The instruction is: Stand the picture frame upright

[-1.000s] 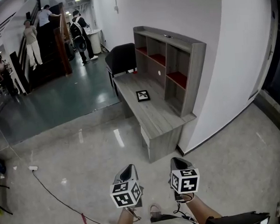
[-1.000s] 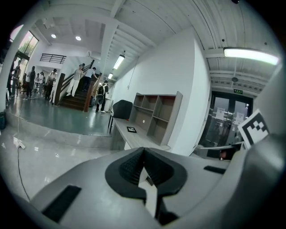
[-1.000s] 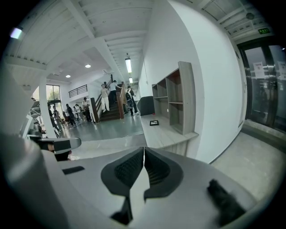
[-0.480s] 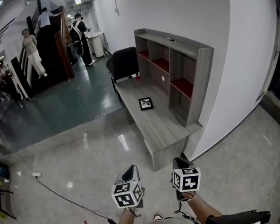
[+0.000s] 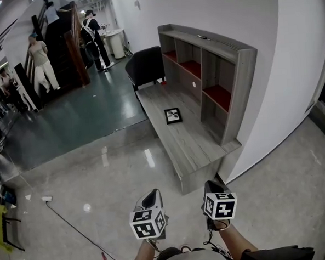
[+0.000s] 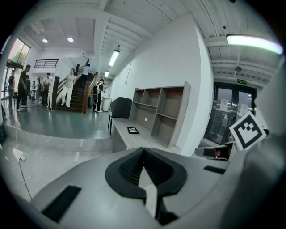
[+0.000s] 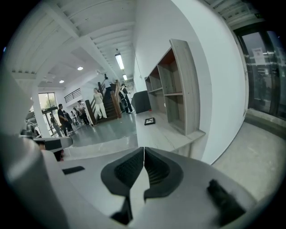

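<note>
Both the left gripper (image 6: 143, 156) and the right gripper (image 7: 144, 154) show jaws pressed together, well apart from the small black picture frame (image 5: 173, 115) lying flat on the grey wooden desk (image 5: 194, 147) beside red-floored shelf compartments (image 5: 218, 94), their depths shadowed.

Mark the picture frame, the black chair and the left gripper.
picture frame (image 5: 173, 115): head view, centre of its face.
black chair (image 5: 145, 67): head view, its backrest.
left gripper (image 6: 143, 151): left gripper view, where its shut jaws meet.
</note>
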### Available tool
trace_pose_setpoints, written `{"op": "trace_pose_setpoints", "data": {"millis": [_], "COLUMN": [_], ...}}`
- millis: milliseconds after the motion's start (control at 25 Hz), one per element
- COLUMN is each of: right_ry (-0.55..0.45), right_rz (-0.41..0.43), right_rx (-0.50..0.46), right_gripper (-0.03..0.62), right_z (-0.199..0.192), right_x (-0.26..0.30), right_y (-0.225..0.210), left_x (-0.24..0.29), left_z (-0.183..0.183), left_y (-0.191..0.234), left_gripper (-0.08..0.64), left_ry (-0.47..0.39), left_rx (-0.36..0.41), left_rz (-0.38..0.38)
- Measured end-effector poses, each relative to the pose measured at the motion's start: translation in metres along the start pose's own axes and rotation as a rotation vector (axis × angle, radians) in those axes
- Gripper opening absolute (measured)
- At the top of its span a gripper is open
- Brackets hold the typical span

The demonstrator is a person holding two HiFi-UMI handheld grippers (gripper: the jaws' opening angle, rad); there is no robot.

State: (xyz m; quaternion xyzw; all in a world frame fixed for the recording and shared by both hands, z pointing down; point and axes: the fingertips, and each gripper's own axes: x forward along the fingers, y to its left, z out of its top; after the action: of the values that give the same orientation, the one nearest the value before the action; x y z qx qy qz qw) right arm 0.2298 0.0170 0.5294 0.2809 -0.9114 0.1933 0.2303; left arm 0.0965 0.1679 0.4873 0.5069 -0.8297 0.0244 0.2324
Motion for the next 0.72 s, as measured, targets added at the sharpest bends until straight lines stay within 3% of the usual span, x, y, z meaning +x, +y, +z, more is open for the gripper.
{"op": "trace_pose_setpoints", "data": {"millis": [280,720], "right_ry": [0.031,0.019], "right_rz": [-0.006,-0.026], "right_rx": [0.016,-0.005], "right_gripper": [0.032,0.032], "right_z": [-0.011,0.009], "right_x": [0.011,0.045], "right_y": [-0.003,-0.005], "left_x": [0.011,0.045], "left_z": [0.0,0.006], "left_y": [0.008,0.031], "left_gripper": [0.014,0.014], "left_ry": [0.01,-0.003], "left_rx": [-0.001,-0.032], "left_rz": [0.002,0.005]}}
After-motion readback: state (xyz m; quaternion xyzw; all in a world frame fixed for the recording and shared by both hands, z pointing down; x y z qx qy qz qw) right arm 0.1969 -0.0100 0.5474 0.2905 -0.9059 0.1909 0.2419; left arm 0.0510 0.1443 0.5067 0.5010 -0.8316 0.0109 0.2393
